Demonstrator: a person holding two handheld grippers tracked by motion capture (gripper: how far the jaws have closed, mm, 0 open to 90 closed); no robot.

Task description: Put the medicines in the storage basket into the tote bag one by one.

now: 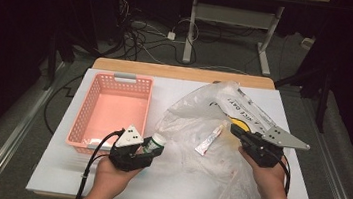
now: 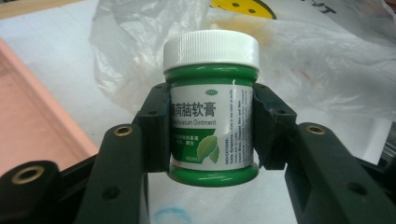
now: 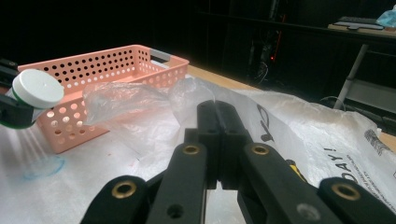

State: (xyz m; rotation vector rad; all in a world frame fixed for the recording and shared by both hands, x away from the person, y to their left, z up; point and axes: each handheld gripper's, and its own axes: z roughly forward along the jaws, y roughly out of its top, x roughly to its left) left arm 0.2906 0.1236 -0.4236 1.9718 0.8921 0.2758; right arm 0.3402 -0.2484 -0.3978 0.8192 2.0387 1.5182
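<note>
L gripper (image 2: pixel 211 135) clamps the green ointment jar (image 2: pixel 211 102) by its sides, just beside the pink basket (image 1: pixel 113 107), prob to drop in. R gripper (image 3: pixel 218 112) clenched on plastic bag (image 1: pixel 211 128), pinning it open.

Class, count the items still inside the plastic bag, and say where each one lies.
1: a small tube lies inside the plastic bag, near its middle. Folds may hide others.

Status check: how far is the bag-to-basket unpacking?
Done: the green jar is out of the plastic bag. In hand: left tongs clamp it beside the pink basket, right tongs pinch the bag. Left: jar not yet in the basket; a small tube is inside the bag.
</note>
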